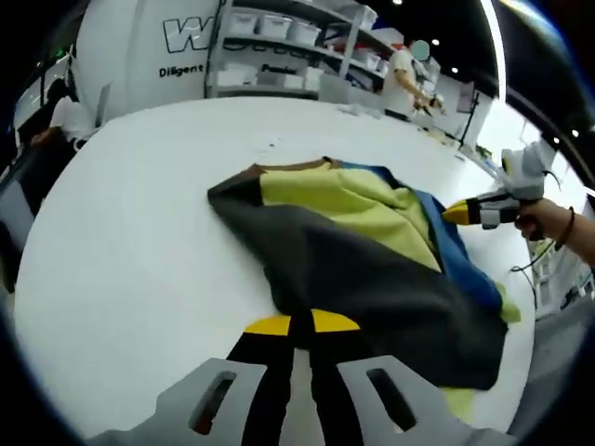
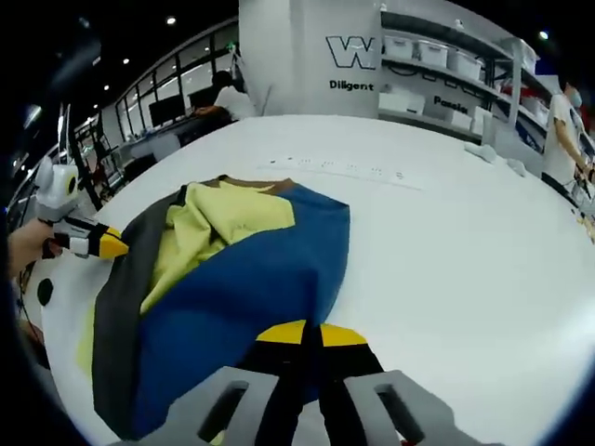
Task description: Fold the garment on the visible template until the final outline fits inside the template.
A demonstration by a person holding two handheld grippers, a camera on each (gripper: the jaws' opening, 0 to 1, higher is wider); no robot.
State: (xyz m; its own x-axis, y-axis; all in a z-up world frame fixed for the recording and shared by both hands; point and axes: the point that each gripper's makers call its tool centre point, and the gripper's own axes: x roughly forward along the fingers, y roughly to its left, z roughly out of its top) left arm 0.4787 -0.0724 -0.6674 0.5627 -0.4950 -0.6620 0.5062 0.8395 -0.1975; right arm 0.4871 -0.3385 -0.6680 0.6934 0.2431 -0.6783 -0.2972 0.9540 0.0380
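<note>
Behind the white worktop [image 1: 139, 242] we note a white wall panel [image 1: 139, 56] lettered with a large outlined "W" and, beneath it, "Diligent"; a further word begins with "P" but we cannot read it whole. Beside the panel stands one shelving rack [image 1: 288, 46] loaded with several pale storage bins, too small for us to count. We see a person [image 2: 562, 130] in a white top past the far edge of the worktop.

Item one: garment [image 1: 372, 260], single, lying crumpled on the worktop, in three colour fields: dark grey, yellow-green and blue, with a brown band at the neck edge. We make out no printing on it, and we cannot pick out the template.

Item two: left gripper [image 1: 300, 323], one, black jaws with yellow tips pressed together at the near grey edge of the garment; whether cloth is pinched between them we cannot tell. In the right gripper view we see its yellow tip against the grey side of the garment.

Item three: right gripper [image 2: 310, 334], one, jaws likewise closed tip to tip at the near blue edge; whether they grasp cloth we cannot tell. In the left gripper view we see it held by a hand [image 1: 550, 221] at the blue side.
</note>
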